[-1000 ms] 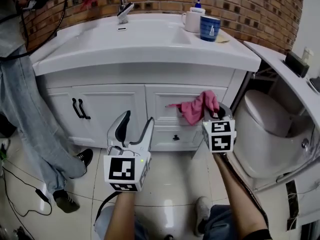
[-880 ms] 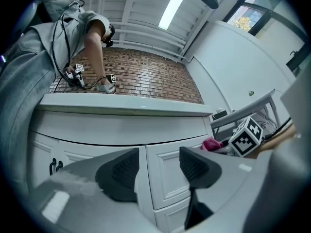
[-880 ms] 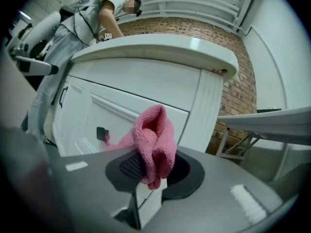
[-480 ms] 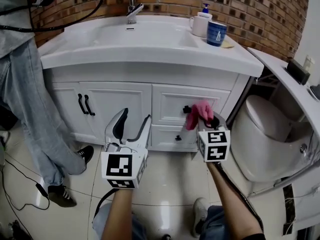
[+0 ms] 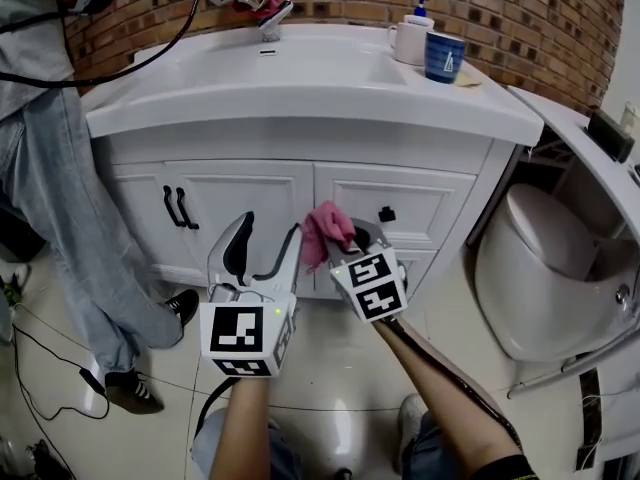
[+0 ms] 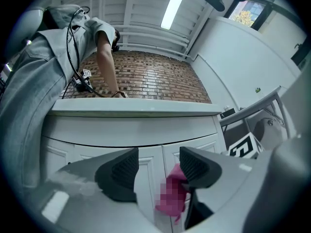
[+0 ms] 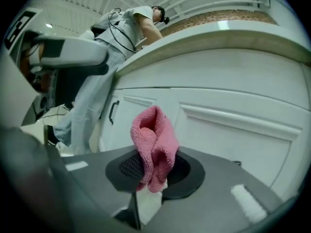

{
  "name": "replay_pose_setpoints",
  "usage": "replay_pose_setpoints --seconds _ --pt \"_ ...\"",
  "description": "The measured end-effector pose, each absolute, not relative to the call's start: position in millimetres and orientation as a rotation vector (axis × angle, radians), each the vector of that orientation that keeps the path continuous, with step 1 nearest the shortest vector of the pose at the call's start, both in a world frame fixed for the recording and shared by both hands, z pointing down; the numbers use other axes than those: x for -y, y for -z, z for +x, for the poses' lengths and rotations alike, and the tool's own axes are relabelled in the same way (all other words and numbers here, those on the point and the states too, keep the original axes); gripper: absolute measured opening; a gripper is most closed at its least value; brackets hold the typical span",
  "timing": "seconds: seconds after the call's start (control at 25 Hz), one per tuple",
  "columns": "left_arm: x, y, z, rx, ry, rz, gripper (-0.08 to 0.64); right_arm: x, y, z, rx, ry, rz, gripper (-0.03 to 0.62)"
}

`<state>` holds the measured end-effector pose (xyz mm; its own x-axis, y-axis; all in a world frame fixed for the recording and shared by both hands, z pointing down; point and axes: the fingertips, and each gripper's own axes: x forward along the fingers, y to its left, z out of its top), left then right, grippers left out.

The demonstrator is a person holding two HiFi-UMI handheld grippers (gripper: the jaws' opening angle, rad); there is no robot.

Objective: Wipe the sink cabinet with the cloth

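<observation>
The white sink cabinet (image 5: 300, 128) has two doors on the left and drawers on the right. My right gripper (image 5: 345, 252) is shut on a pink cloth (image 5: 322, 230), bunched and standing up from the jaws, close to the cabinet front near the seam between door and drawer. In the right gripper view the pink cloth (image 7: 153, 147) is pinched between the pads, with the cabinet (image 7: 228, 120) just beyond. My left gripper (image 5: 265, 258) is open and empty, lower left of the cloth. The left gripper view shows the cloth (image 6: 172, 198) beside its right finger.
A person in jeans (image 5: 60, 218) stands at the left of the cabinet, working at the tap (image 5: 270, 18). A blue cup (image 5: 444, 56) and white mug sit on the counter. A toilet (image 5: 560, 268) stands at the right. Cables lie on the tiled floor.
My right gripper has carried the cloth leftward and lower, from the right drawer front toward the middle of the cabinet. The left gripper has barely moved.
</observation>
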<state>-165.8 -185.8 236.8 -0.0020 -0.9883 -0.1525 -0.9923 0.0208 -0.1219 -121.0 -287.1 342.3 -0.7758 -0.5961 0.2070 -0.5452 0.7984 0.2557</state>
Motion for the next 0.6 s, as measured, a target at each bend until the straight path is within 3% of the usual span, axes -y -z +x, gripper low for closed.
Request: replay_pose_setpoints --seconds 0.4,0.6 --pt "199.8 -236.9 -148.7 -2.061 -0.071 -2.115 0.275 365.7 -333.9 124.0 2.322 0.073 1.624 0.075" --pt "200.0 -238.9 -142.2 -2.05 -0.045 -2.114 0.278 363.9 -358.2 150.3 2.31 -0.034 1.625 0.075"
